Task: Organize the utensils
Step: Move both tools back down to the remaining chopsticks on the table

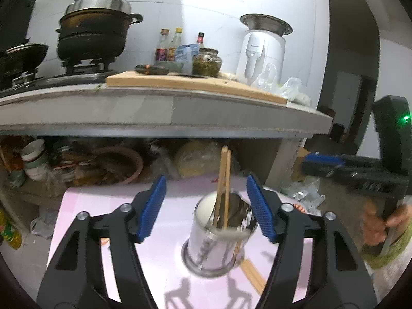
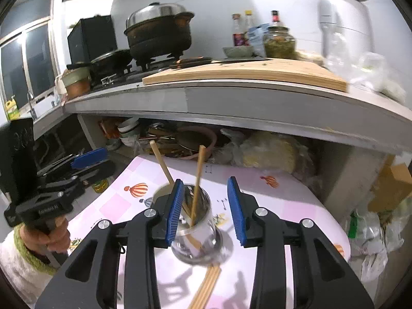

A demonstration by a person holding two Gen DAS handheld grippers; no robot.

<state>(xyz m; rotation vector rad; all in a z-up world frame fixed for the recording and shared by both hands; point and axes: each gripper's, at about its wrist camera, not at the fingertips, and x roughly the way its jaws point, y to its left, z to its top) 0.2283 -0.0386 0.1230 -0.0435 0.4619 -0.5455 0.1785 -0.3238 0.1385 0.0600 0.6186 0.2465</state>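
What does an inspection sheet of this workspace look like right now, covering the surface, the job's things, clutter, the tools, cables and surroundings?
Surface: small table with a pink patterned cover, in front of the counter.
Job's things: steel utensil holder stands on the table; two chopsticks stand in it; more chopsticks lie flat on the cover beside its base.
Clutter: plastic bags on the floor beside the table.
Tools: left tool open, nothing between its pads; right tool open, nothing gripped.
Cables: nothing seen.
Surroundings: kitchen counter with a cutting board, a black pot on the gas stove, sauce bottles and a jar; crowded shelf beneath.
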